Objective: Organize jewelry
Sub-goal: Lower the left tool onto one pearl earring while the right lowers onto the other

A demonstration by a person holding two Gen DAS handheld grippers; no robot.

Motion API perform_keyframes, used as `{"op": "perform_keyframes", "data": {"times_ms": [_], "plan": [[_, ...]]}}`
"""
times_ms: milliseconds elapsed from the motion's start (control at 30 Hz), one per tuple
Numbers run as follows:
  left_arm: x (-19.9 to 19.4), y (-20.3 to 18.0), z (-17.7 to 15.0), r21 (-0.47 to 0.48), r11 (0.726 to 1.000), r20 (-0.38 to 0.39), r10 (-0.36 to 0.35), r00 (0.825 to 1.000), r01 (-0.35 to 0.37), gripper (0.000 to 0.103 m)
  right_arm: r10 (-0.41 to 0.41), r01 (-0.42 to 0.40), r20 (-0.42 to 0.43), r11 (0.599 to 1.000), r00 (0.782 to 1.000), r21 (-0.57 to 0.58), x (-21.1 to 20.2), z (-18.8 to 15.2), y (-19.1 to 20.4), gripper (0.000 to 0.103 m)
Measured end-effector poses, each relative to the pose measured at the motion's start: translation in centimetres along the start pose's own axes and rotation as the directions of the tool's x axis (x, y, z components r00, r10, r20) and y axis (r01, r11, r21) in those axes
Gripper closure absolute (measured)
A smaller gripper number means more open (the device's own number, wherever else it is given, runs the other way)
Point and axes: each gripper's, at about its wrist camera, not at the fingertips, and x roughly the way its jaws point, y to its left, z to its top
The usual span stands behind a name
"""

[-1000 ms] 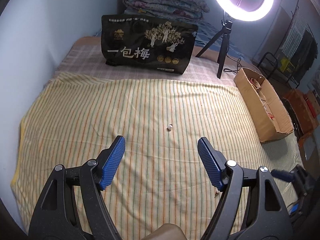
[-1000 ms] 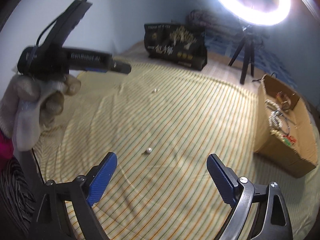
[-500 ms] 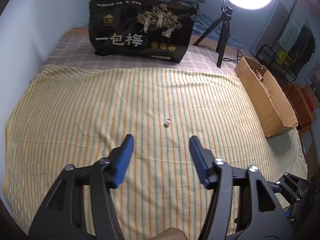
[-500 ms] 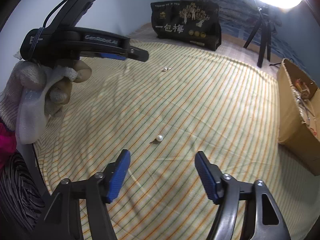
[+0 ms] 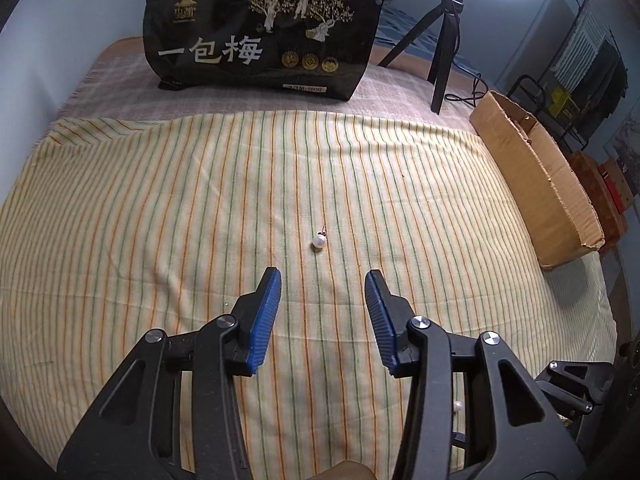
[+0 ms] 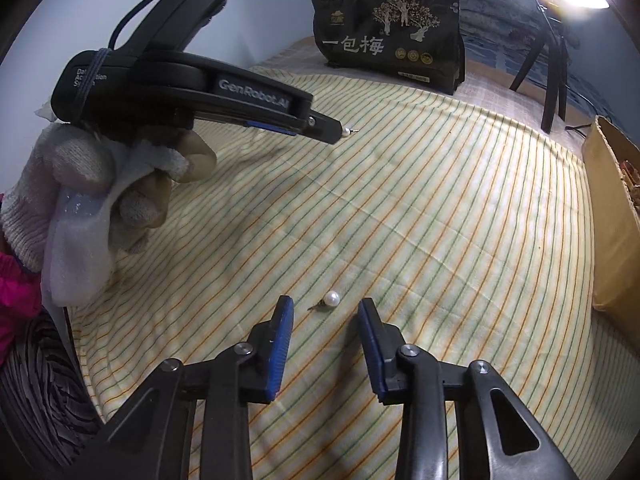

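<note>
Two pearl stud earrings lie on the striped yellow cloth. One pearl earring rests just ahead of my left gripper, whose blue-padded jaws are closing with nothing between them. The other pearl earring lies level with the tips of my right gripper, in the gap between its closing jaws, and neither pad touches it. In the right wrist view the left gripper shows side on, held by a gloved hand, its tip right beside the first pearl.
An open cardboard box holding jewelry runs along the cloth's right edge. A black printed bag stands at the back. A ring light on a tripod stands beside it. A blue wall borders the left.
Both grippers came down toward the cloth and each drew nearer its pearl. Both pairs of jaws narrowed a lot. The pearls did not move.
</note>
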Motion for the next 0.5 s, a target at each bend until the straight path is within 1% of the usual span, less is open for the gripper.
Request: {"op": "perform_keyframes", "data": {"times_ms": [200,233,267,300,433,500], "plan": [[0.8,-0.2,0.4,0.009,1.0,-0.001,-0.001,1.0,0.001,0.059,0.005,-0.005,0.0,1.0,1.0,-0.003,0.2,0.1,-0.2,0.073],[0.9,-0.2,0.5,0.008,1.0,0.001,-0.001,1.0,0.001,0.06,0.006,-0.006,0.0,1.0,1.0,-0.003,0.2,0.1,-0.2,0.074],[1.0,-0.2,0.6,0.006,1.0,0.004,-0.003,1.0,0.003,0.065,0.007,-0.007,0.0,1.0,1.0,-0.003,0.2,0.1,-0.2,0.073],[1.2,-0.2,0.7,0.004,1.0,0.007,-0.005,1.0,0.005,0.067,0.007,-0.007,0.0,1.0,1.0,-0.005,0.2,0.1,-0.2,0.074],[2.0,-0.2,1.1,-0.005,1.0,0.007,-0.007,1.0,0.007,0.068,0.004,-0.004,-0.004,1.0,1.0,-0.015,0.5,0.2,-0.1,0.074],[2.4,-0.3,1.2,0.005,1.0,0.009,0.002,1.0,-0.002,0.072,0.0,0.0,-0.004,1.0,1.0,-0.025,0.5,0.2,0.0,0.074]]}}
